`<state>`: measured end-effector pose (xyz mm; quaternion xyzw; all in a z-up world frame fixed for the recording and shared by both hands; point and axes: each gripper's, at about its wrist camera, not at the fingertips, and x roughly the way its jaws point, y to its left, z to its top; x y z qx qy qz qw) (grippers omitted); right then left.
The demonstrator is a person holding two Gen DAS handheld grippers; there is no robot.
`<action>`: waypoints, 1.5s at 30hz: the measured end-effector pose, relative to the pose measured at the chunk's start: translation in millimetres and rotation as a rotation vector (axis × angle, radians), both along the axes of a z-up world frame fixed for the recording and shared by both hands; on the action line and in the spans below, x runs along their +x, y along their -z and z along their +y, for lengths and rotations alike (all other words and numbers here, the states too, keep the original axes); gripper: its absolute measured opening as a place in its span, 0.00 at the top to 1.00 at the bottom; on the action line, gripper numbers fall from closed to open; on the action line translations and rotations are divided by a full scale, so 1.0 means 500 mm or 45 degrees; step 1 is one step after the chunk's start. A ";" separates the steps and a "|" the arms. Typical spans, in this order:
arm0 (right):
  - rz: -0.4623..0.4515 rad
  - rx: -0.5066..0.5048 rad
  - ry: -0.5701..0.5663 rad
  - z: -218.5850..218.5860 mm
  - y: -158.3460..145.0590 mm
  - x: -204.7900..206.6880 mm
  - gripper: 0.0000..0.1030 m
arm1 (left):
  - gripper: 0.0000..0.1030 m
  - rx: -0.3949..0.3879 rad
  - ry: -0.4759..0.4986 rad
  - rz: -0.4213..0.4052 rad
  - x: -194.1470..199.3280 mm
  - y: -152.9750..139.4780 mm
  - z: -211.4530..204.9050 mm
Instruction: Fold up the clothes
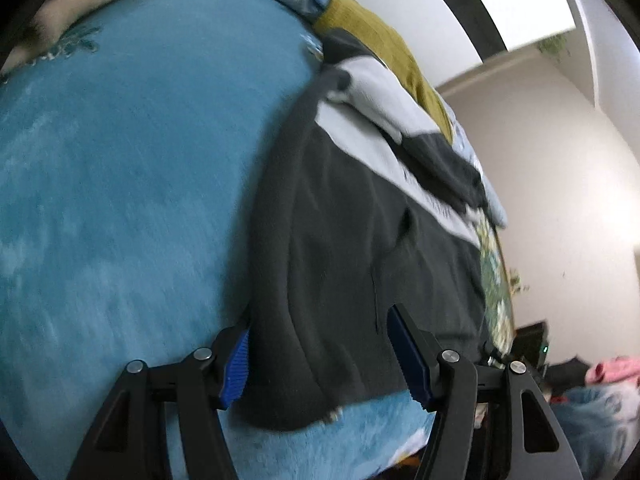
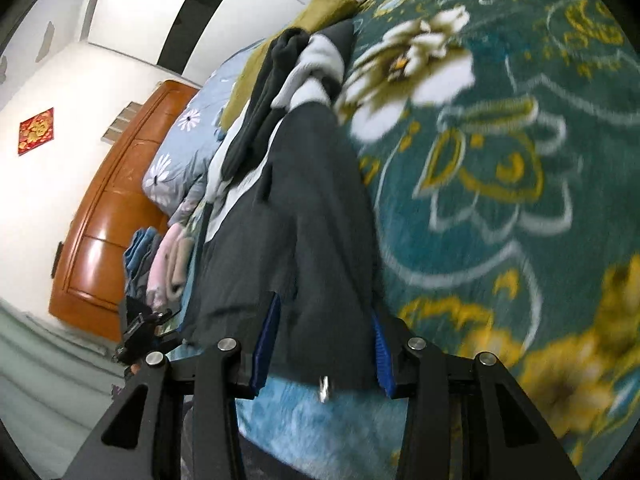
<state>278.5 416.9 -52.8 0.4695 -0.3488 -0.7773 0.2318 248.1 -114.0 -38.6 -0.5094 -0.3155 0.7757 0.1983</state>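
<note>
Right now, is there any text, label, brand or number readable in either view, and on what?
None can be read.
Red wall plaque: gold design, too small and blurred to tell whether it is a character.
Dark garment: no print or tag shows.
Blanket: floral pattern only.

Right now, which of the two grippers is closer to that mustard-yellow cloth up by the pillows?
Neither, clearly. The left gripper and the right gripper both sit open at the near hem of the dark grey garment; the mustard-yellow cloth lies far beyond both.
</note>
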 end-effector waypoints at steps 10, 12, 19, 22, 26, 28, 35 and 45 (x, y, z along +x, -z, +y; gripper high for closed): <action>-0.002 -0.253 0.083 0.019 0.020 -0.021 0.58 | 0.37 0.147 -0.019 -0.028 0.022 0.014 0.006; 0.009 -0.256 0.068 0.011 0.015 -0.021 0.57 | 0.37 0.202 -0.038 -0.038 0.025 0.018 0.000; 0.007 -0.293 0.077 0.014 0.021 -0.017 0.60 | 0.37 0.205 -0.136 -0.039 0.025 0.023 -0.029; 0.002 -0.267 0.070 0.009 0.018 -0.020 0.60 | 0.38 0.163 -0.065 -0.024 0.023 0.021 -0.006; 0.005 -0.274 0.074 0.008 0.019 -0.020 0.60 | 0.45 0.164 -0.059 -0.040 0.030 0.028 -0.010; 0.004 -0.285 0.081 0.009 0.019 -0.019 0.62 | 0.71 0.161 -0.095 -0.068 0.033 0.037 -0.021; 0.033 -0.261 0.093 0.004 -0.009 -0.005 0.80 | 0.84 0.244 -0.172 0.000 0.060 0.021 -0.049; 0.244 -0.335 -0.023 -0.015 -0.102 0.079 0.81 | 0.85 0.253 -0.089 0.190 0.155 -0.086 -0.070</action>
